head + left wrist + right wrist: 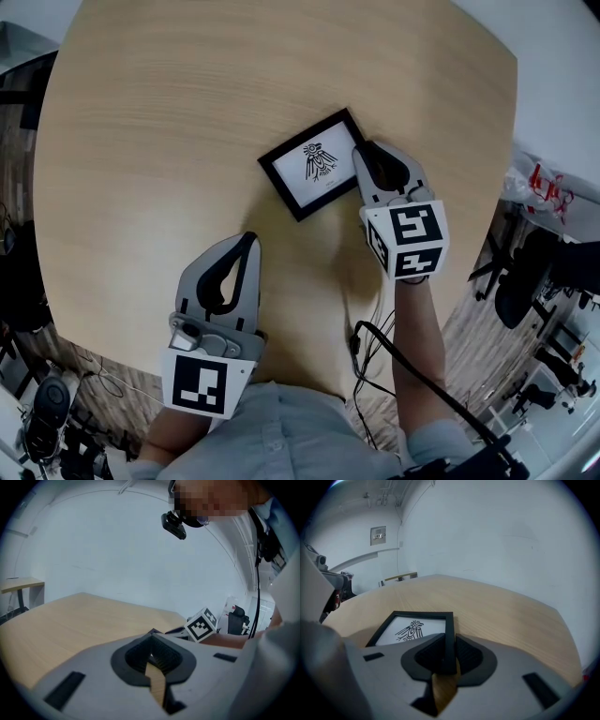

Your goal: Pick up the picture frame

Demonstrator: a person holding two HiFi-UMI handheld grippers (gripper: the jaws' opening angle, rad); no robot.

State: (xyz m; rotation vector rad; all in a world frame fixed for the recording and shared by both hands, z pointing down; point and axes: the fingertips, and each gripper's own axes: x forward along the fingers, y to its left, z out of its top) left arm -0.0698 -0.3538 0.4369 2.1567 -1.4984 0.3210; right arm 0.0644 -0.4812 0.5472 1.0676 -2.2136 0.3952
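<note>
The picture frame [312, 165] was laid flat on the counter [169, 112], one edge clamped in the right gripper's [368, 150] jaws. The left gripper's [249, 237] jaws were kept together, empty, apart from it.

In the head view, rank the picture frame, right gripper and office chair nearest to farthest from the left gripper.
1. picture frame, on the table ahead.
2. right gripper, at the frame's right edge.
3. office chair, on the floor, far right.
</note>
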